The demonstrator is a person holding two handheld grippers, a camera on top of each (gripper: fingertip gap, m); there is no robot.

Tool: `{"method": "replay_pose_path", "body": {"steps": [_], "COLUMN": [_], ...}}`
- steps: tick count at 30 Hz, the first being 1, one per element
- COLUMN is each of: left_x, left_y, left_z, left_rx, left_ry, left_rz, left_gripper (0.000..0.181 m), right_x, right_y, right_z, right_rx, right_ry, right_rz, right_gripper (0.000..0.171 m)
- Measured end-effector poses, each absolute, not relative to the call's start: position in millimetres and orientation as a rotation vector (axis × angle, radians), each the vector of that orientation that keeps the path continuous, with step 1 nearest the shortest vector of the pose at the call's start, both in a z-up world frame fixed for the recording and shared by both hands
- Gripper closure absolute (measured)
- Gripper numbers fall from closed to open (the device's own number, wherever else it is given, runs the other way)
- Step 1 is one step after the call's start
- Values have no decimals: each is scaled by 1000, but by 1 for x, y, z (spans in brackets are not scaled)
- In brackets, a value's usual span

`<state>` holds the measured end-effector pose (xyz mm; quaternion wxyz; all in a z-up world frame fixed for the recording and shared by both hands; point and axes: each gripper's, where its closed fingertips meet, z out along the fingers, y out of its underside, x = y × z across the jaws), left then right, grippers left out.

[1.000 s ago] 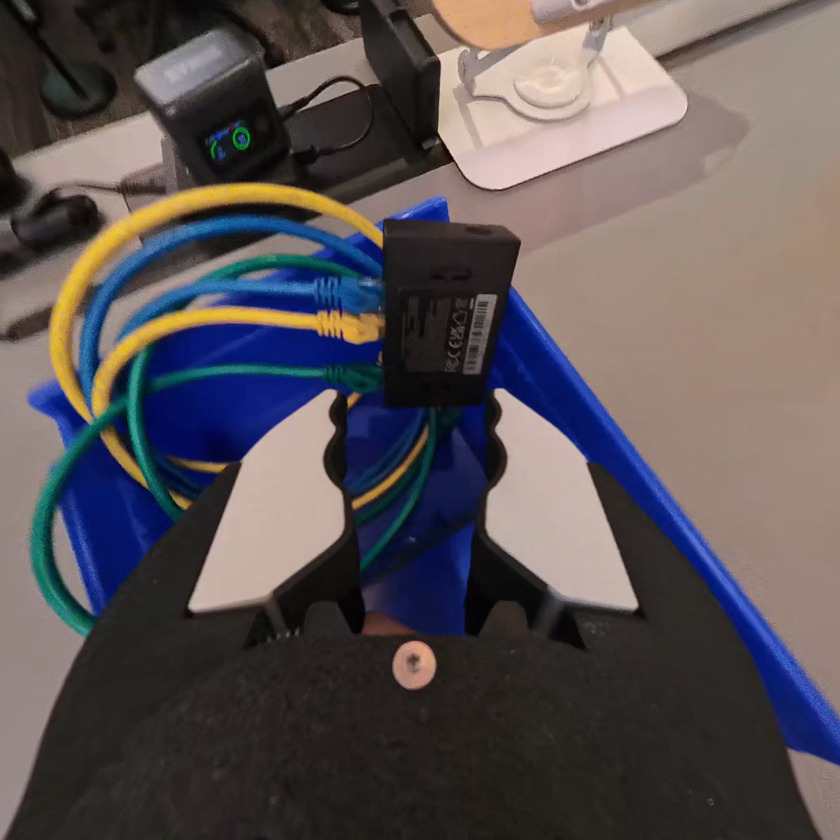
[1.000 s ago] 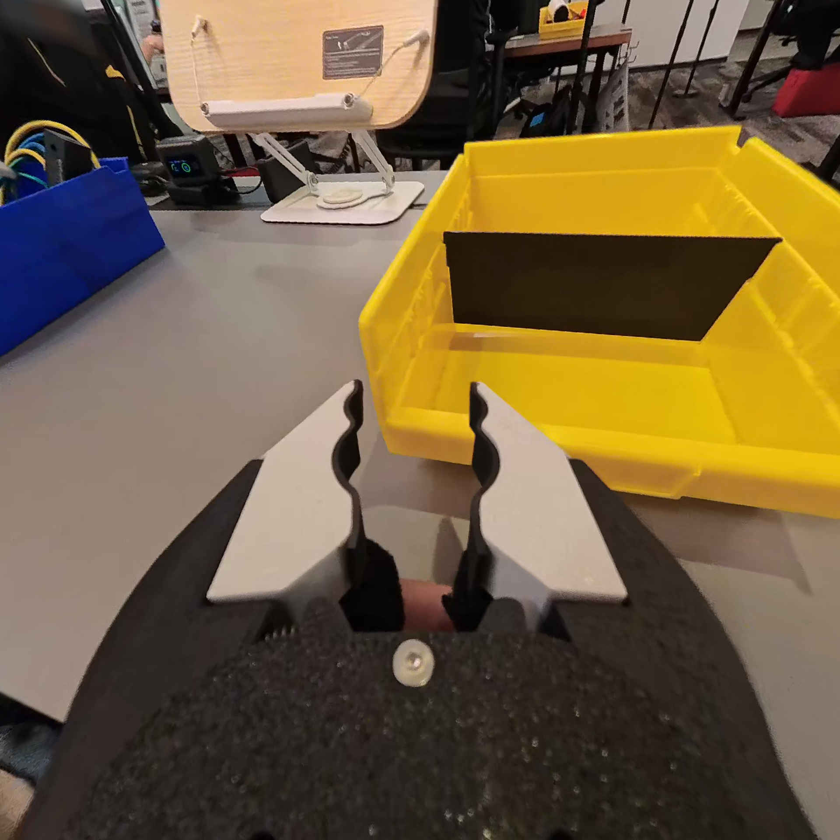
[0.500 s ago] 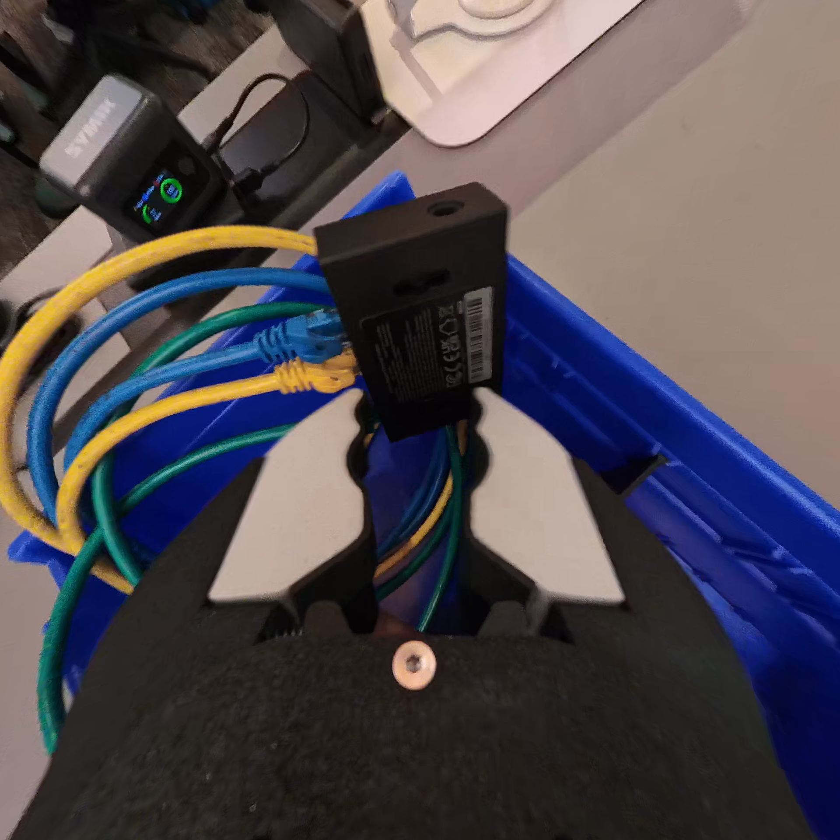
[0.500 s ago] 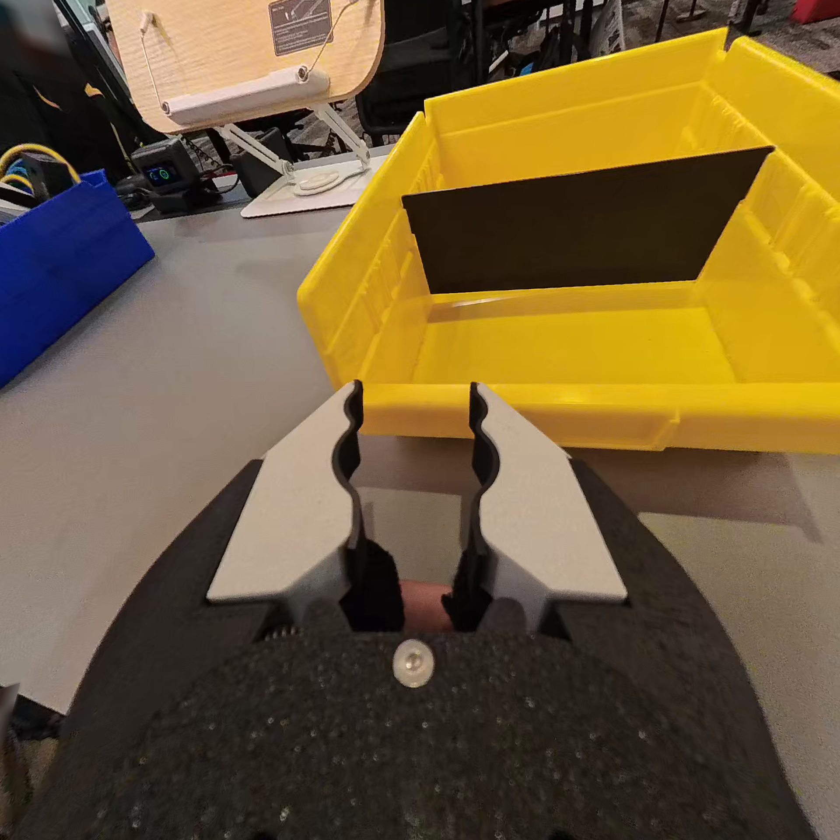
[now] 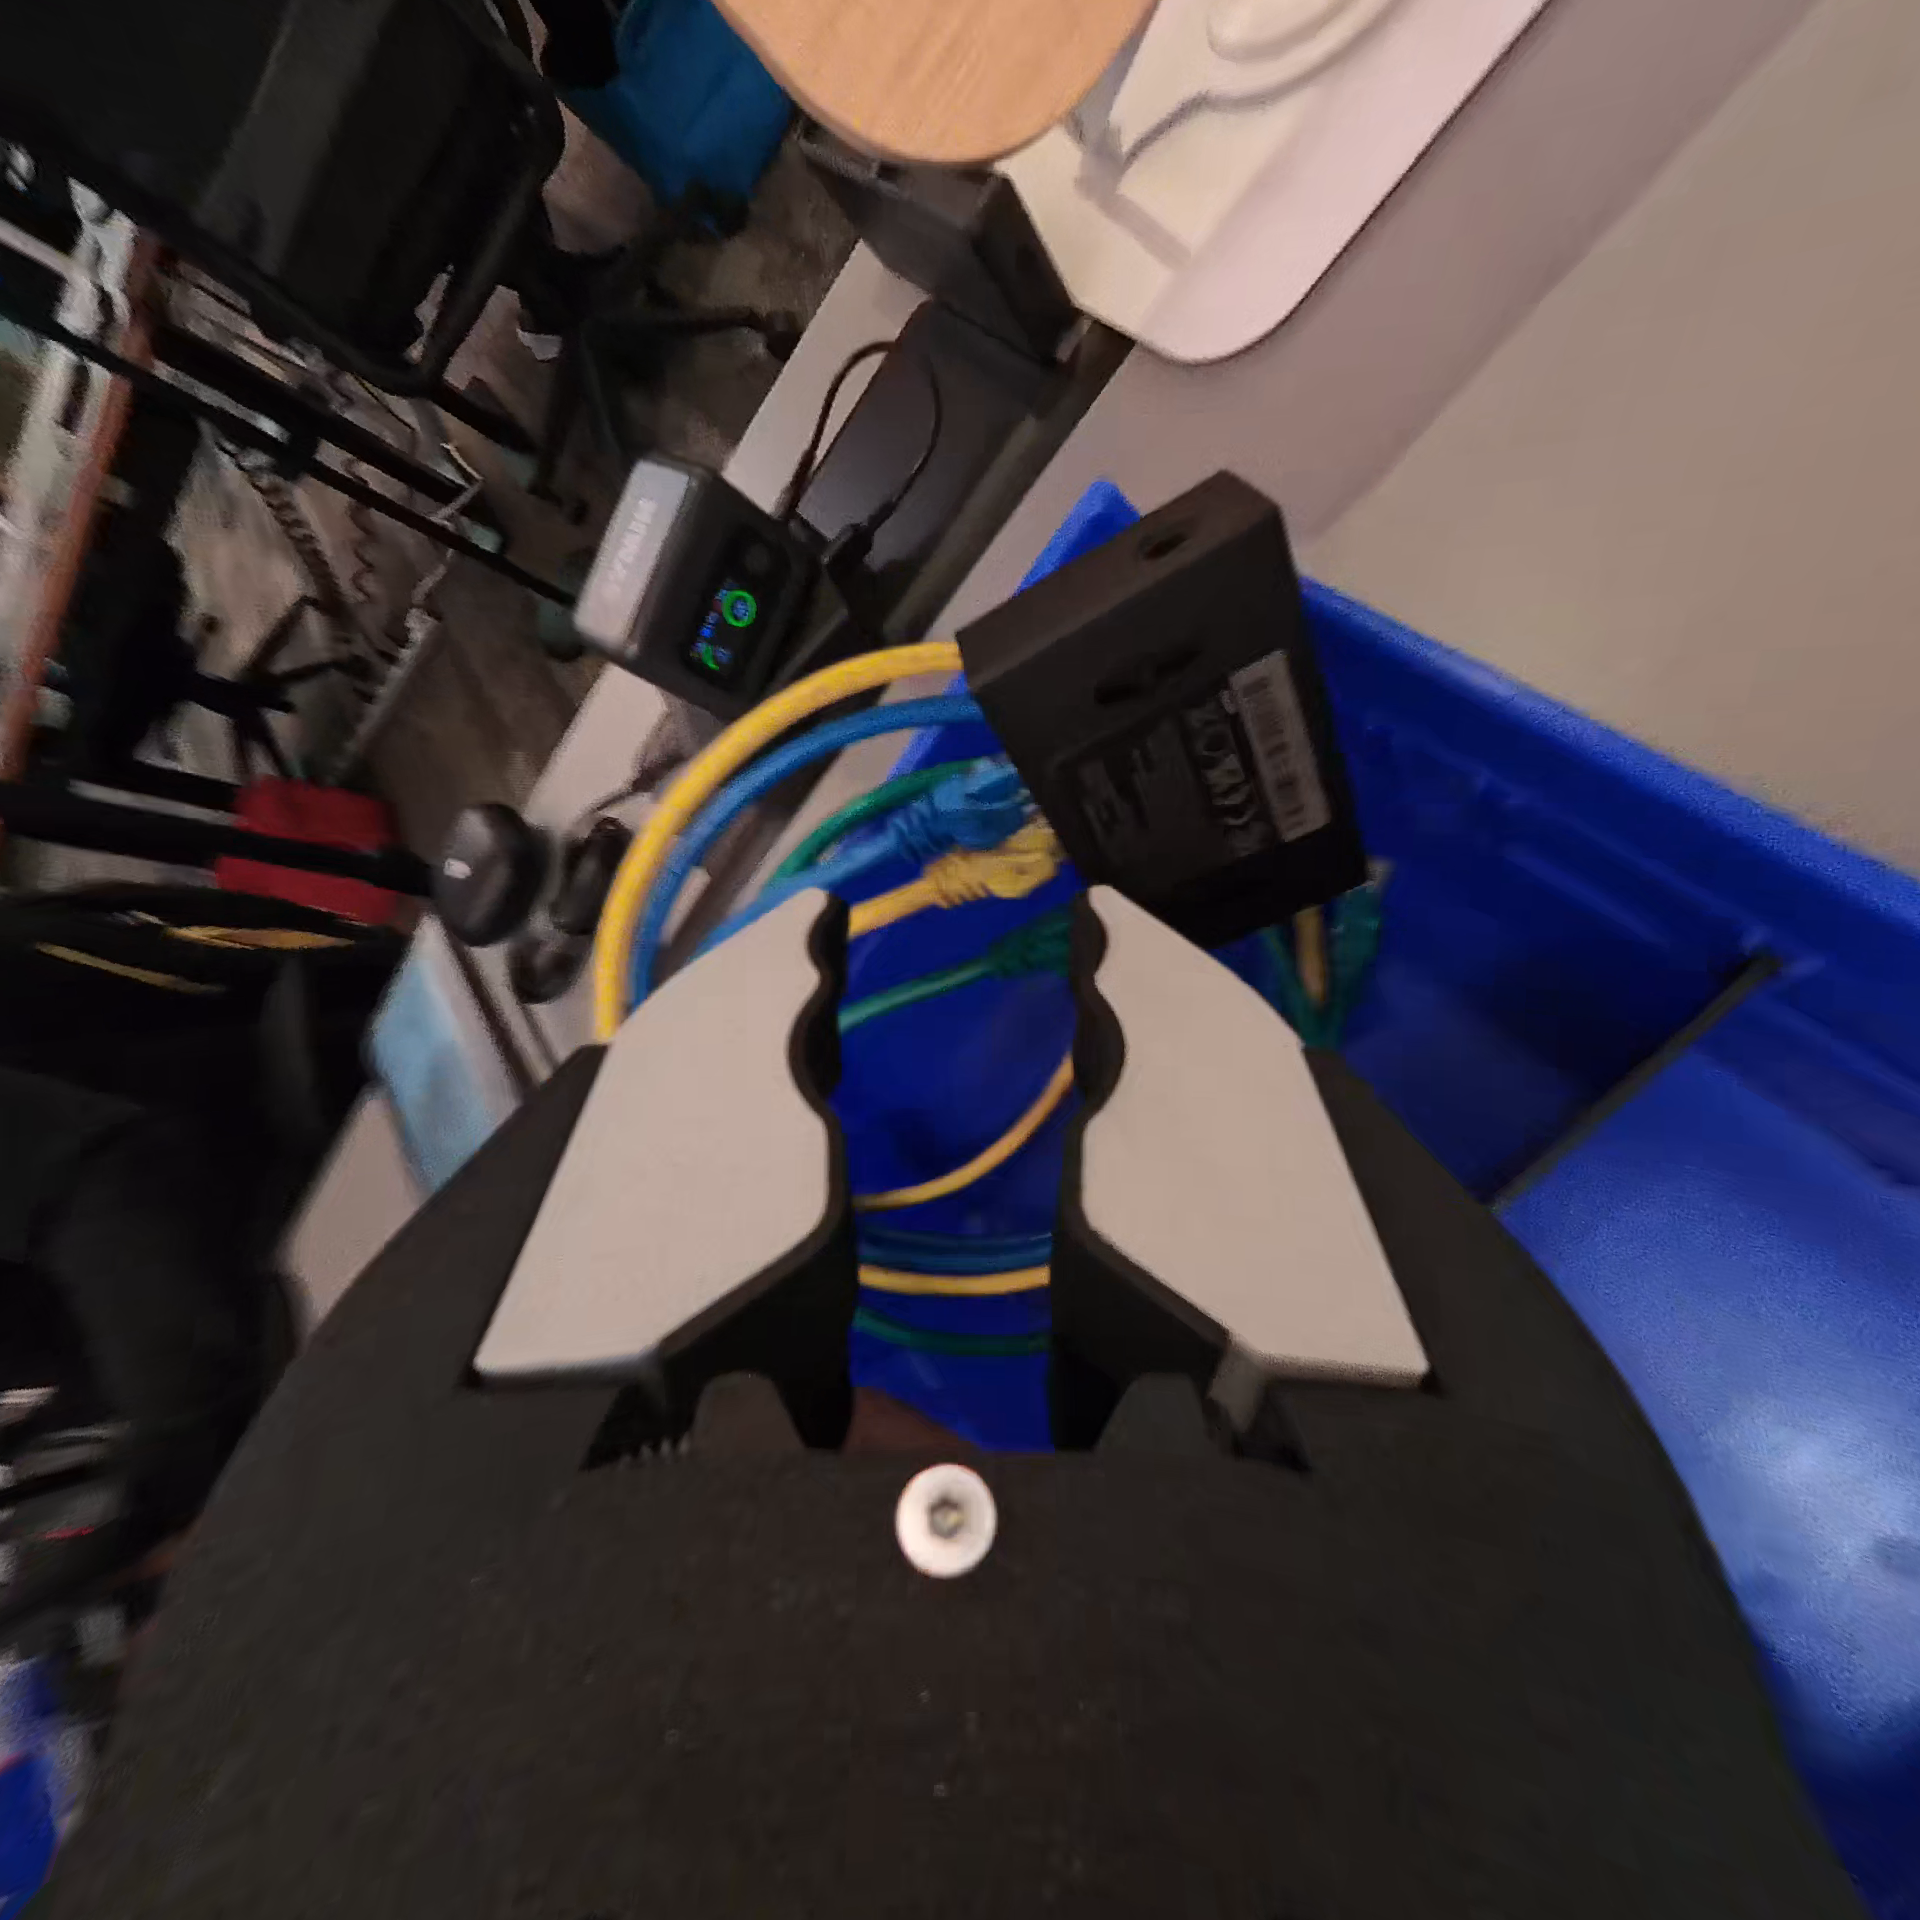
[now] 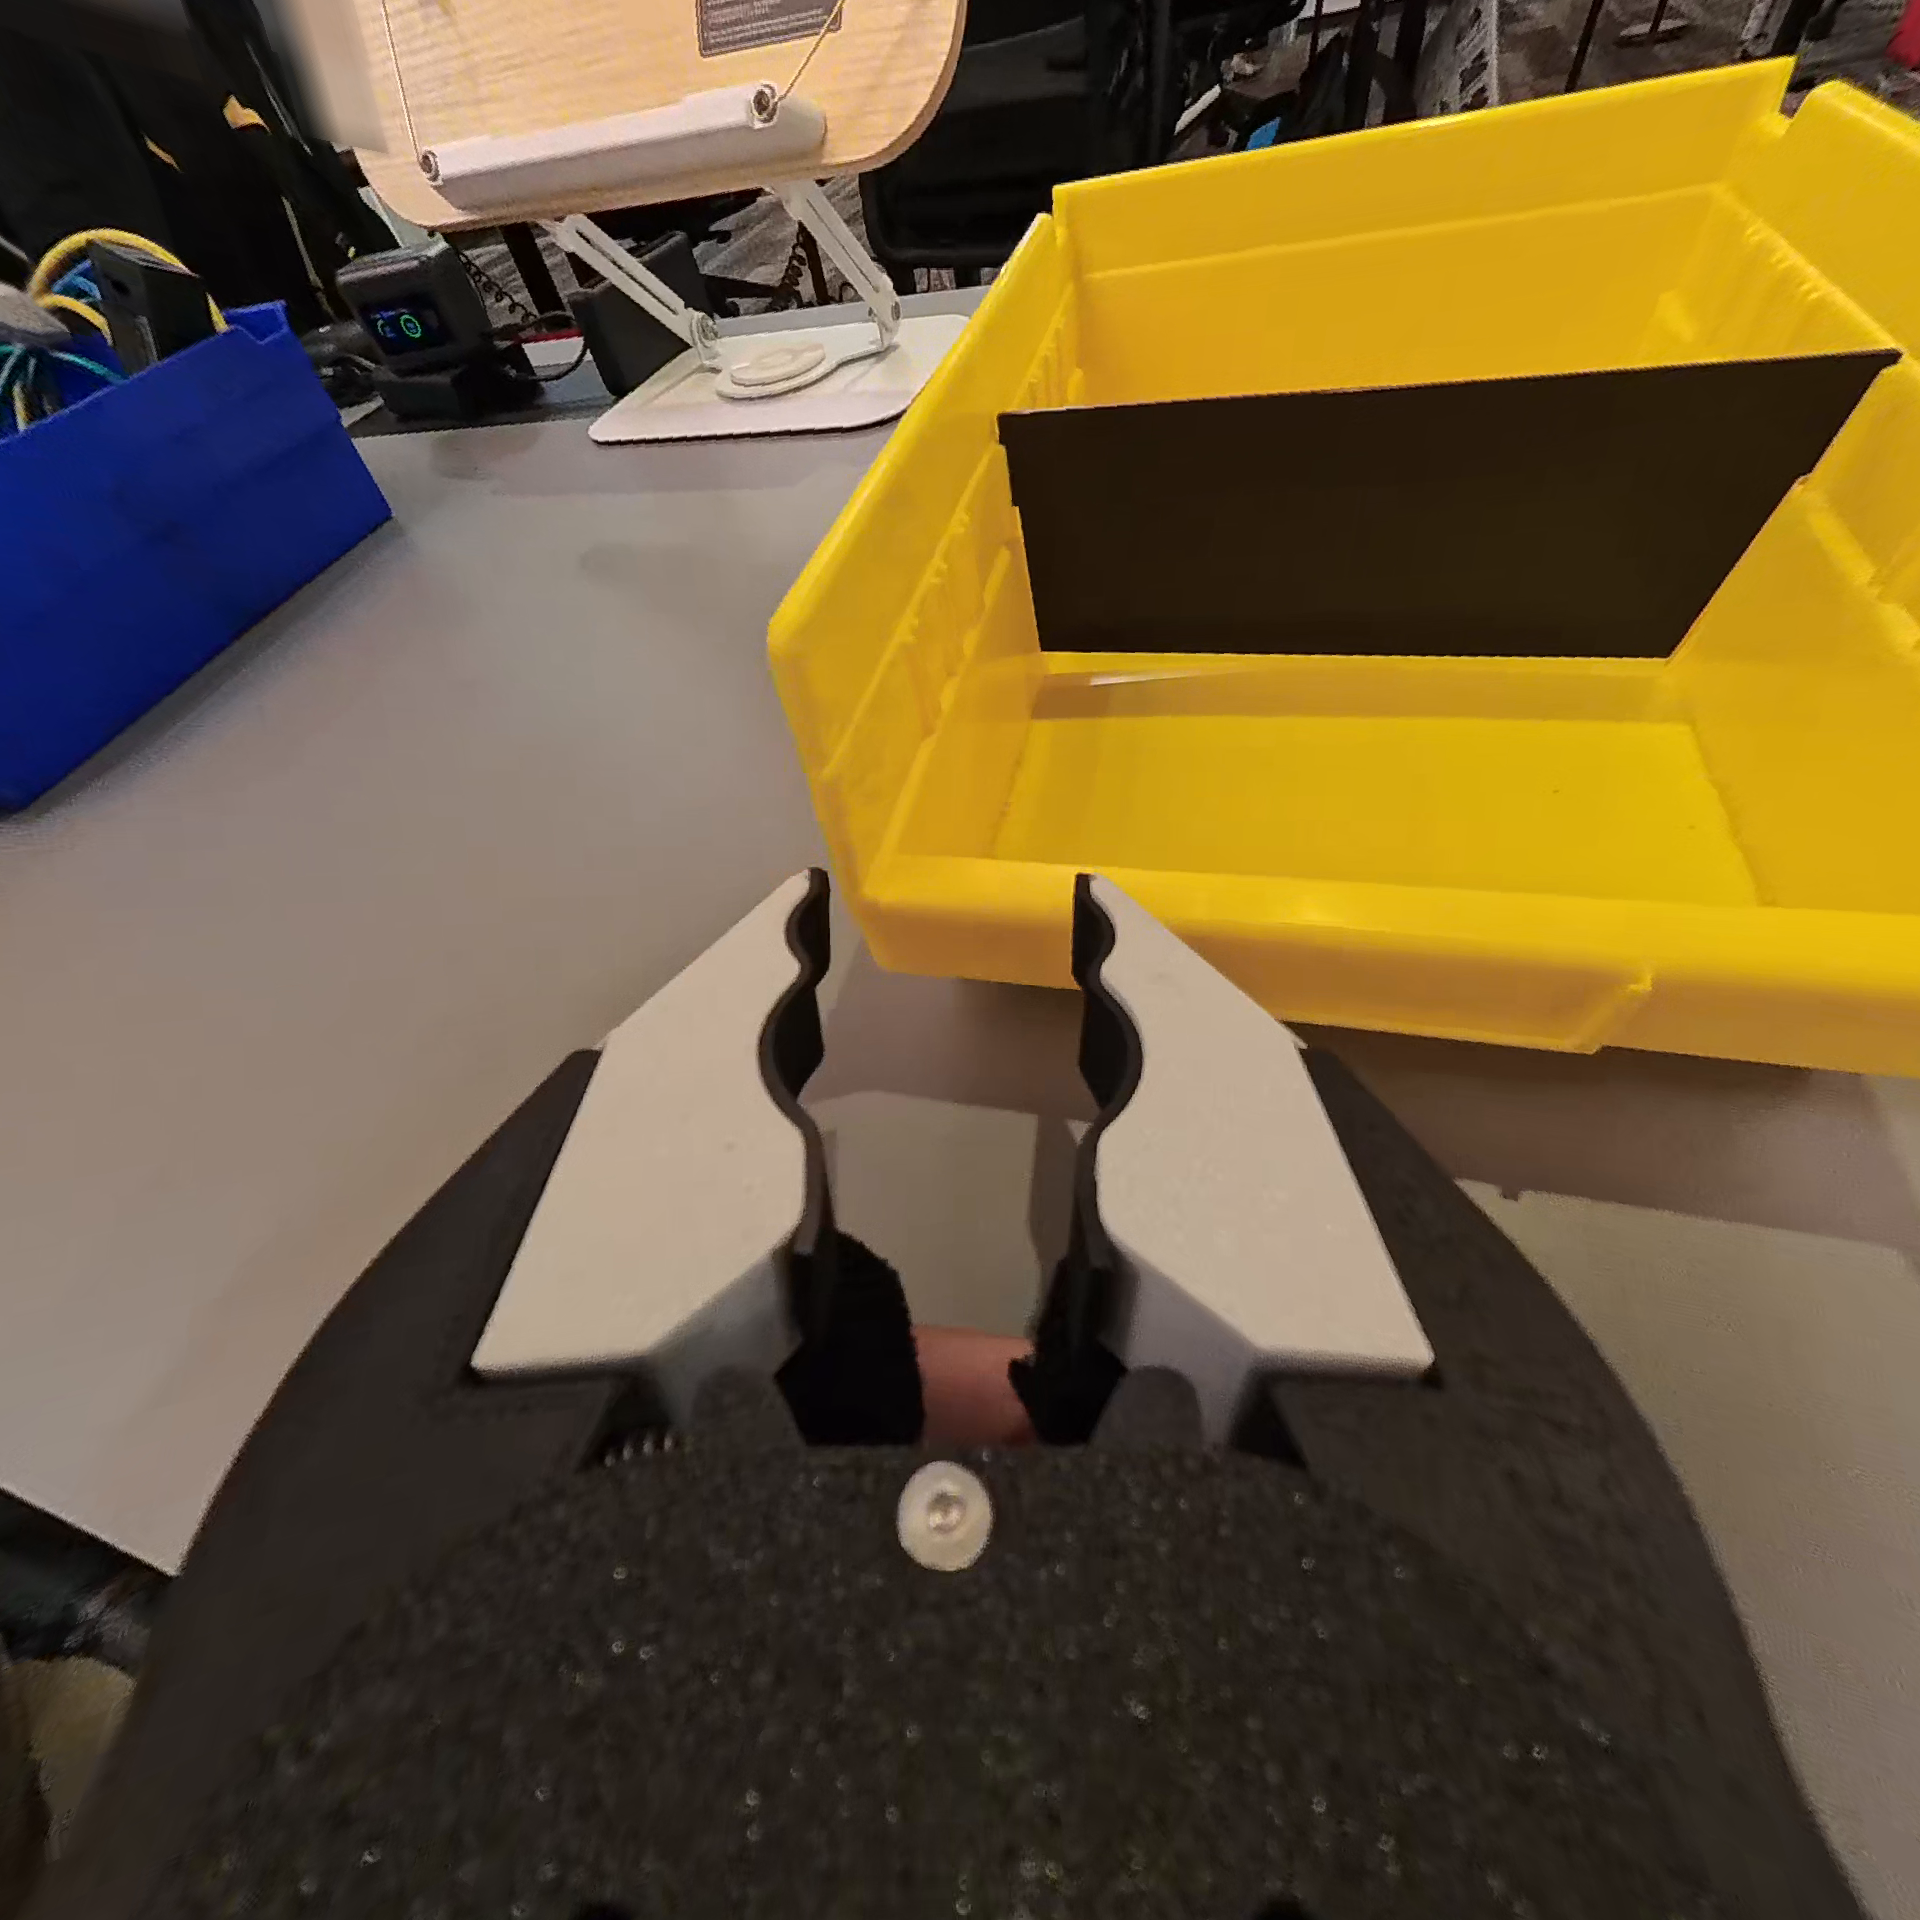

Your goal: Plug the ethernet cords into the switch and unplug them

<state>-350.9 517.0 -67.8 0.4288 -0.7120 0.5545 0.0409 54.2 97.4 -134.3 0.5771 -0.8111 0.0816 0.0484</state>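
A grey worktop (image 6: 436, 790) carries a blue bin (image 5: 1621, 935) and a yellow bin (image 6: 1351, 966). Over the blue bin's far corner the black switch (image 5: 1164, 717) sits tilted, with blue (image 5: 966, 805), yellow (image 5: 987, 873) and green (image 5: 1008, 951) ethernet cords entering its left side. It lies just beyond the right tip of the left tongs (image 5: 951, 914), which stand apart; whether that tip touches it is unclear through the blur. The right tongs (image 6: 948, 894), also apart and empty, hover by the yellow bin's near corner.
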Motion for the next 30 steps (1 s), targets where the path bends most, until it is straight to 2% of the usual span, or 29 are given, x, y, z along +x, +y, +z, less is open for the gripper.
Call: {"method": "replay_pose_path", "body": {"steps": [4, 7, 12, 23, 26, 30], "left_x": [-355, -369, -364, -353, -351, -350], "left_y": [530, 535, 548, 570, 567, 552], "left_z": [-66, -82, -96, -96, -75, -20], "left_rx": [-1617, -1305, -1143, -998, -949, -931], "left_ry": [1674, 1930, 1965, 1881, 1807, 1657], "left_rz": [427, 759, 825, 899, 928, 922], "left_gripper": [120, 120, 115, 129, 132, 133], "right_x": [53, 48, 47, 52, 51, 48], "right_y": [99, 99, 101, 103, 102, 100], "right_z": [-134, -135, -135, -133, -133, -132], "right_rx": [-1903, -1911, -1908, -1882, -1883, -1887], "right_ry": [181, 158, 162, 213, 208, 195], "right_rz": [118, 114, 130, 195, 198, 196], "right_gripper": [125, 124, 125, 125, 125, 125]}}
